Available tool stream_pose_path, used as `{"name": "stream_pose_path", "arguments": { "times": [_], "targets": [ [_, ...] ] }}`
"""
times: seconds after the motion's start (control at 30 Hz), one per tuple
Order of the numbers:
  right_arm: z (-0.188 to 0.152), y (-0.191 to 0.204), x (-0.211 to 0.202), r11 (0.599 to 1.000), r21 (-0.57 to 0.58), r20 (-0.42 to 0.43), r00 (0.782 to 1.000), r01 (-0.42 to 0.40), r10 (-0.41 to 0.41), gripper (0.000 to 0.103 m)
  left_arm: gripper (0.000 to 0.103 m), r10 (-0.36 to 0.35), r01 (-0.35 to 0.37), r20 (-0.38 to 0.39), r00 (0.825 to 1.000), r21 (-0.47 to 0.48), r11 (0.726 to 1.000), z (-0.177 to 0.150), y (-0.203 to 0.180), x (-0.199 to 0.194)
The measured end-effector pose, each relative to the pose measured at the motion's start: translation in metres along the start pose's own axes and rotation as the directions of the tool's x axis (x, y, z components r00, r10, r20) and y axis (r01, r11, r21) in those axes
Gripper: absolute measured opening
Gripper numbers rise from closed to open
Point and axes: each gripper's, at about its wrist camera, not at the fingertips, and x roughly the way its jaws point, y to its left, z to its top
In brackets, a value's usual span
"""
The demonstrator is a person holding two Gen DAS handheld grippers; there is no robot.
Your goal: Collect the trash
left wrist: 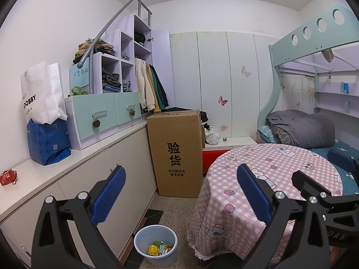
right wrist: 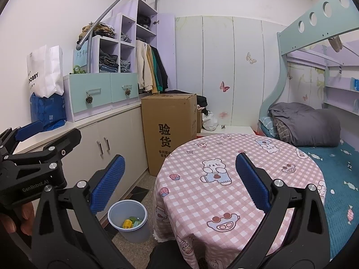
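A grey plastic bin (left wrist: 156, 244) stands on the floor between the low cabinets and the round table, with yellow and green wrappers (left wrist: 157, 250) inside. In the right wrist view the bin (right wrist: 128, 219) shows low and left of the table. My left gripper (left wrist: 181, 196) is open and empty, held above the bin and the table's left edge. My right gripper (right wrist: 179, 181) is open and empty too, hovering over the pink checked tablecloth (right wrist: 224, 204). Each gripper shows in the other's view: the right one (left wrist: 320, 168) at the far right, the left one (right wrist: 48, 134) at the far left.
A tall cardboard box (left wrist: 177, 150) stands behind the bin against the cabinets (left wrist: 101, 179). The counter holds a small red packet (left wrist: 7, 177), a blue bag and a white paper bag (left wrist: 42, 94). A bunk bed (left wrist: 303, 130) with a grey quilt is right of the table. A hand (right wrist: 13, 219) grips the left tool.
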Motion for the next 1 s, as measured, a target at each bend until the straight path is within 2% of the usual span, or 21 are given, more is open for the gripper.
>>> {"name": "stream_pose_path", "arguments": {
  "times": [1.0],
  "targets": [
    [-0.0087, -0.0065, 0.0043, 1.0, 0.008, -0.016, 1.0, 0.001, -0.001, 0.097, 0.097, -0.001, 0.001, -0.019, 1.0, 0.018, 1.0, -0.0075, 0.0003, 0.0034]
  ]
}}
